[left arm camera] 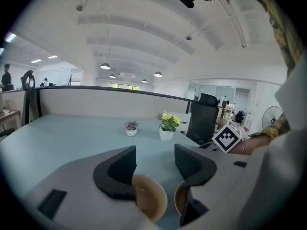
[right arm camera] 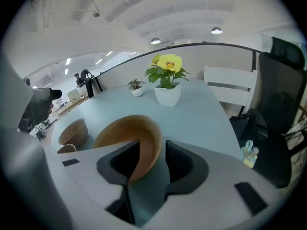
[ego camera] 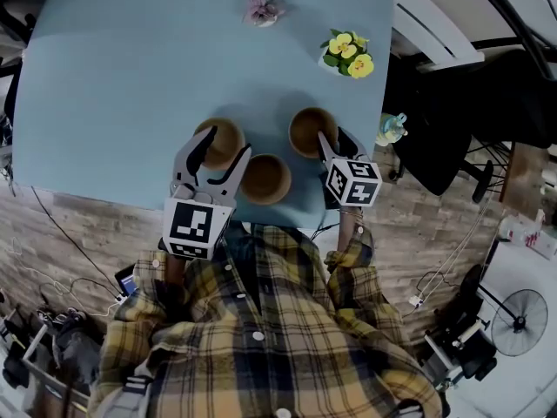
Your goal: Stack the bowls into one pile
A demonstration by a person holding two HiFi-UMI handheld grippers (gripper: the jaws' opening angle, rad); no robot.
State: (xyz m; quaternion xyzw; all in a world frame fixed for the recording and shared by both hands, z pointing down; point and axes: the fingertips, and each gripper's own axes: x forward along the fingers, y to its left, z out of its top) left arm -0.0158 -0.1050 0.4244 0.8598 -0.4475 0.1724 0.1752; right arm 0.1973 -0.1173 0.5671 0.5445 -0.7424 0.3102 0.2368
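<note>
Three brown bowls stand apart near the front edge of the light blue table (ego camera: 104, 77): a left bowl (ego camera: 222, 138), a middle bowl (ego camera: 265, 179) and a right bowl (ego camera: 310, 131). My left gripper (ego camera: 220, 153) hovers open over the left bowl, with nothing between its jaws. In the left gripper view (left arm camera: 154, 152) two bowls show under the jaws, one (left arm camera: 149, 199) below the left jaw and another (left arm camera: 181, 199) partly hidden by the right jaw. My right gripper (ego camera: 336, 143) straddles the right bowl's (right arm camera: 136, 140) near rim. One jaw sits inside the bowl and the other outside, a gap still showing (right arm camera: 152, 148).
A white pot of yellow flowers (ego camera: 346, 55) and a small pink plant (ego camera: 263, 10) sit at the table's far side. A black chair (ego camera: 439, 138) and a small bottle (ego camera: 392, 129) are off the table's right edge. The other two bowls (right arm camera: 73, 132) lie left of the right gripper.
</note>
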